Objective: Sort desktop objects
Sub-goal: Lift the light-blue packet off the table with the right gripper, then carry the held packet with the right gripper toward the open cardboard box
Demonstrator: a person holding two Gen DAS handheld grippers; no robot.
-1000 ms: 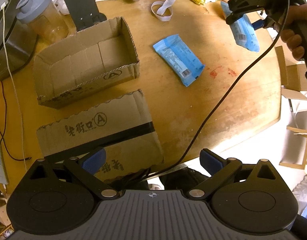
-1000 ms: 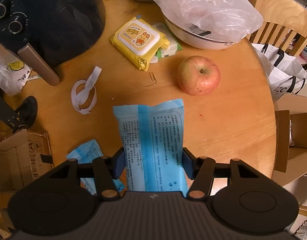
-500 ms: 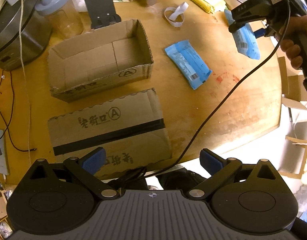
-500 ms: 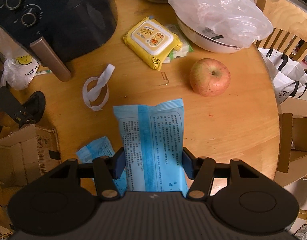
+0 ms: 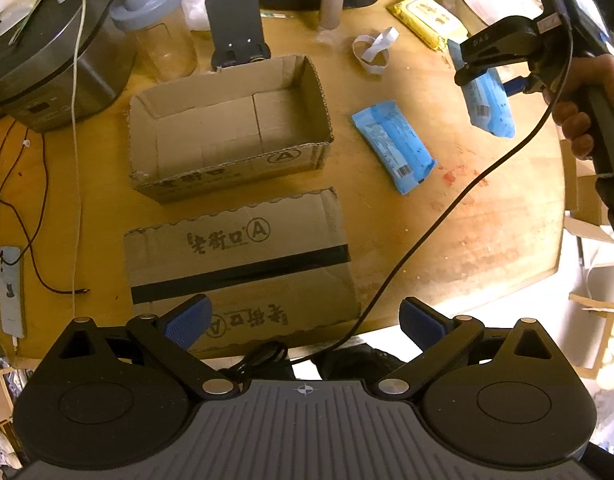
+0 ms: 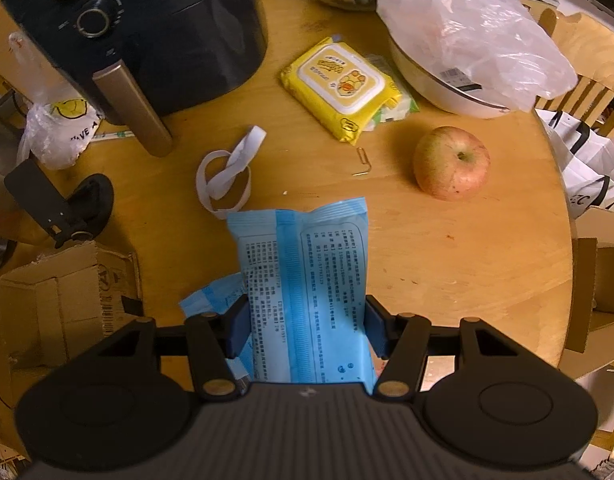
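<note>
on the round wooden table (image 6: 447, 264): two pale blue printed packets, one open cardboard box (image 5: 227, 128).
gripping one blue packet (image 6: 307, 292) in the right gripper (image 6: 307, 332); lying flat, the second packet (image 5: 393, 146); spreading wide and empty, the left gripper (image 5: 305, 320).

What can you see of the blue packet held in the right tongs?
The blue packet is a soft, glossy plastic pouch, light blue with a darker centre seam strip and fine printed text; a barcode shows in the left wrist view. The right tongs are shut on its lower part, blue pads pressing both sides. It hangs clear above the wooden table, its crimped free end pointing down. Nothing else touches it; a second, similar packet lies flat on the table.
</note>
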